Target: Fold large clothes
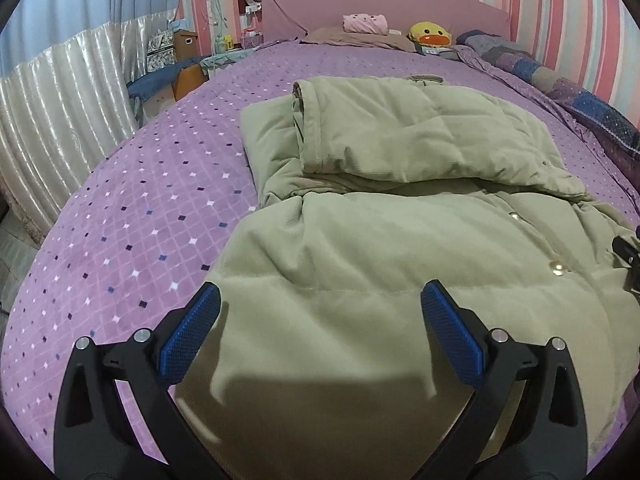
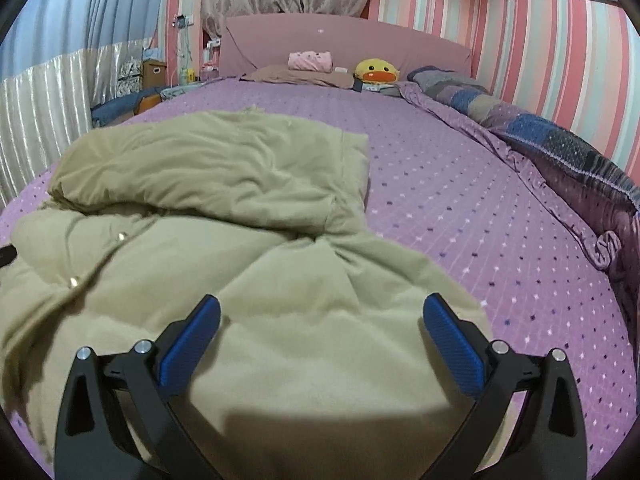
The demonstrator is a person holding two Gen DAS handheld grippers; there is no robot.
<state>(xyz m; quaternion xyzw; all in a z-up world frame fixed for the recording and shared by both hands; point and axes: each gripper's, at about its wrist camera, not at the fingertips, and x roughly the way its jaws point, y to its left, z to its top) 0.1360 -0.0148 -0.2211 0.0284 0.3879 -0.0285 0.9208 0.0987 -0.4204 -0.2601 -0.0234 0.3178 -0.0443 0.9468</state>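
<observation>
A bed (image 1: 160, 208) with a purple, diamond-dotted cover carries an olive padded coat (image 1: 380, 220) spread across its middle. At the head lie a brown pillow (image 2: 300, 76), a yellow duck toy (image 2: 376, 71) and a rolled patchwork quilt (image 2: 540, 132) along the wall side.

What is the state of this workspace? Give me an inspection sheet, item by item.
Surface: purple bedspread with a diamond pattern, spread over the bed.
Job's things: beige coat, sleeves folded across the chest, lower half flat.
Clutter: duck toy, pink bundle, patchwork quilt along the wall.
Grippers: left gripper and right gripper open above the coat's hem, fingers holding nothing.
Cables: wires hanging by the headboard.
Surroundings: striped wall, curtain.
</observation>
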